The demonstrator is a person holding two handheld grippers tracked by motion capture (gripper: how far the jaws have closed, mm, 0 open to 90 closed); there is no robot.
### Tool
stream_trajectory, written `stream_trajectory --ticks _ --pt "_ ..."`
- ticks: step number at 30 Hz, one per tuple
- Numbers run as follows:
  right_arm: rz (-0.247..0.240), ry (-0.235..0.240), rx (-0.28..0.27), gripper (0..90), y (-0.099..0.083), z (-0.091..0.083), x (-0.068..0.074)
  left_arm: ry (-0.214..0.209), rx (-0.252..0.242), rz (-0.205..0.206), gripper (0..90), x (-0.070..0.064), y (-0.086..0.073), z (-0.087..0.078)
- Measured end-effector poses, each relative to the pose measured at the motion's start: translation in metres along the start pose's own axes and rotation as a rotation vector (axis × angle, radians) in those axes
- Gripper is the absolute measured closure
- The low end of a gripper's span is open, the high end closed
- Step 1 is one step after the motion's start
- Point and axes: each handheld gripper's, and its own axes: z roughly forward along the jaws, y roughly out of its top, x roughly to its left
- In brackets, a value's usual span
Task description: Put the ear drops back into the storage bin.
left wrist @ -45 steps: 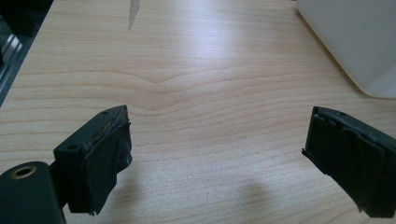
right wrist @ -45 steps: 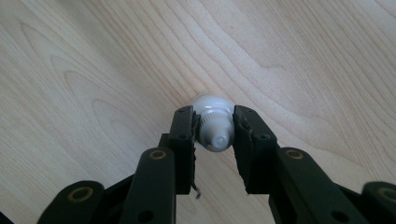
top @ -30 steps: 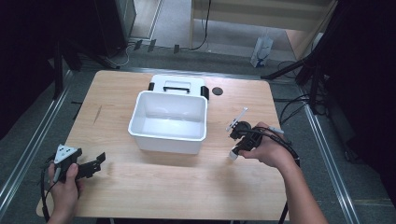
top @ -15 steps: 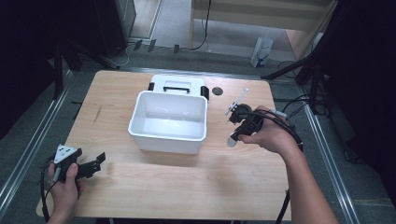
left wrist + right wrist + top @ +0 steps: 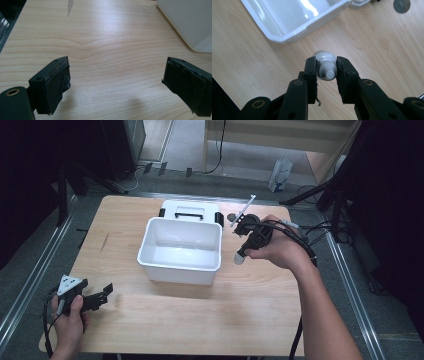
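My right gripper (image 5: 326, 68): clamped on a white bottle (image 5: 325, 65), above the table's (image 5: 200, 320) right side.
My left gripper (image 5: 117, 85): jaws wide apart, near the front-left corner.

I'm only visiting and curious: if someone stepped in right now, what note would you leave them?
Right tool: shut on a small white bottle, held above the table just right of the tub.
Left tool: open, holding nothing, low over the table's near left corner.
Tub: nothing visible inside; its lid lies behind it.
Done: bottle picked up.
Left: probably drop the bottle in the tub.
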Motion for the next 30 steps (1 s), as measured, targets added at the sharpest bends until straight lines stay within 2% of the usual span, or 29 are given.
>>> stream_trajectory --ticks 10,18,27,30 --pt "-0.027 -0.013 -0.009 71.9 0.023 -0.009 0.005 0.0 0.0 0.008 8.0 -0.001 0.0 0.0" --pt "-0.061 -0.021 -0.031 71.9 0.043 -0.019 0.015 0.006 0.0 0.01 8.0 -0.001 0.0 0.0" --pt "-0.098 -0.012 -0.045 71.8 0.058 -0.015 0.025 0.008 0.001 0.017 8.0 -0.002 0.0 0.0" --pt "-0.114 -0.007 -0.036 71.8 0.064 -0.009 0.028 0.008 0.001 0.018 8.0 -0.002 0.0 0.0"
